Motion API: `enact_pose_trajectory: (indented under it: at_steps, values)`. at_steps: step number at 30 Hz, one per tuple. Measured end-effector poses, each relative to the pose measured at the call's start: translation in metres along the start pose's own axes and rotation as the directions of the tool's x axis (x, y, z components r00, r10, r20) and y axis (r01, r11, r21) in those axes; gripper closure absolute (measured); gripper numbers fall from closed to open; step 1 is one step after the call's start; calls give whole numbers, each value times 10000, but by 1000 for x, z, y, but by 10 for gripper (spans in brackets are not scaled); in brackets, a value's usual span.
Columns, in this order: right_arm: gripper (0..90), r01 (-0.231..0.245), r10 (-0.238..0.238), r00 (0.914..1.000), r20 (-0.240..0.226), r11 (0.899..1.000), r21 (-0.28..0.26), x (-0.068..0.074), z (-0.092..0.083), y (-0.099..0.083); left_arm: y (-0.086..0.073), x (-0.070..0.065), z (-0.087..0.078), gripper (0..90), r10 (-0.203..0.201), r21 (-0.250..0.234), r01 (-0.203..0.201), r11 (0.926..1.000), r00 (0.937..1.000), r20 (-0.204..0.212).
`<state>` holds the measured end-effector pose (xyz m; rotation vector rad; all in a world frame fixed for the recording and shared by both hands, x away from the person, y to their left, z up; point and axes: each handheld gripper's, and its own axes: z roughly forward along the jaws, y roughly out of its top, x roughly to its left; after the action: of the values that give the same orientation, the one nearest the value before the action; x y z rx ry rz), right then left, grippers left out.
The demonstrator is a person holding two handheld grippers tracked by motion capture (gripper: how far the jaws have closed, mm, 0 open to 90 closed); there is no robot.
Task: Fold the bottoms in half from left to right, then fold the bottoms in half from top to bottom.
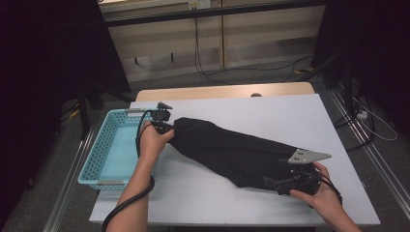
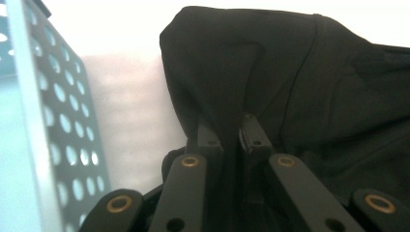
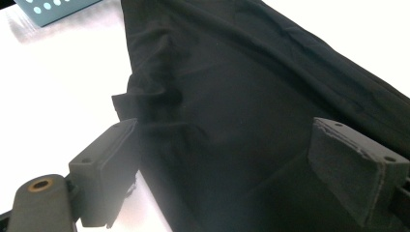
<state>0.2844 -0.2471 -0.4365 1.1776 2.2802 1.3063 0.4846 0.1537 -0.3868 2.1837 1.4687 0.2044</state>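
Black garment (image 1: 232, 152) lies long across white table (image 1: 270, 111), far-left end beside basket, near-right end toward table's near edge. Left gripper (image 1: 167, 129) clamped on garment's far-left end; jaws nearly closed, fold of cloth pinched between pads (image 2: 251, 130). Right gripper (image 1: 285, 181) at near-right end; jaws spread wide, cloth lying between them; pads (image 3: 355, 166) appear clear of cloth, contact hard to confirm. Light-blue perforated basket (image 1: 104, 150) at table's left edge, just left of left hand (image 1: 152, 142).
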Motion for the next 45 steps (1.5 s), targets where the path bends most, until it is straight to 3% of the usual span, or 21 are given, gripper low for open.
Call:
enact_pose_trajectory:
  at_steps: [7, 15, 19, 24, 25, 28, 34, 35, 36, 38, 45]
  values:
    - [121, -61, 62, 10000, 63, 9998, -162, -1, -7, -1, 8, 2, -8, 827, -7, 277, 13, 9996, 9998, -193]
    - [121, -95, 97, 9999, 89, 9997, -212, -1, -10, -2, 17, 10, -20, 827, 25, 160, -15, 9999, 9977, -676]
    - [121, -104, 105, 9999, 77, 9997, -222, -1, -11, -2, 20, 16, -26, 827, -198, 1, 198, 9998, 9966, -801]
    - [121, -120, 122, 9999, 88, 9997, -213, -2, -11, -3, 21, 3, -27, 827, 163, -144, -168, 9998, 9993, -343]
    - [121, -140, 142, 9999, 87, 9997, -201, -2, -11, -3, 20, -9, -25, 826, 484, -253, -485, 9985, 9988, -13]
    - [121, -147, 148, 9998, 95, 9998, -167, -2, -11, -4, 16, -25, -22, 825, 820, -464, -794, 9958, 9949, 592]
    - [121, -127, 129, 9998, 125, 9998, -178, -1, -13, -5, 3, -58, -15, 824, 1607, -970, -1477, 9843, 9764, 1445]
    - [121, -127, 129, 9998, 125, 9998, -178, -1, -13, -5, 3, -58, -15, 824, 1607, -970, -1477, 9843, 9764, 1445]
    - [121, -145, 147, 9998, 141, 9998, -168, -1, -13, -5, -2, -63, -12, 824, 1695, -1039, -1529, 9828, 9698, 1755]
    - [121, -130, 132, 9998, 134, 9998, -155, -1, -12, -5, -7, -67, -7, 824, 1657, -1084, -1457, 9834, 9641, 2076]
    - [121, -116, 117, 9998, 153, 9999, -129, 1, -11, -5, -26, -83, 15, 823, 1786, -1170, -1519, 9815, 9460, 2705]
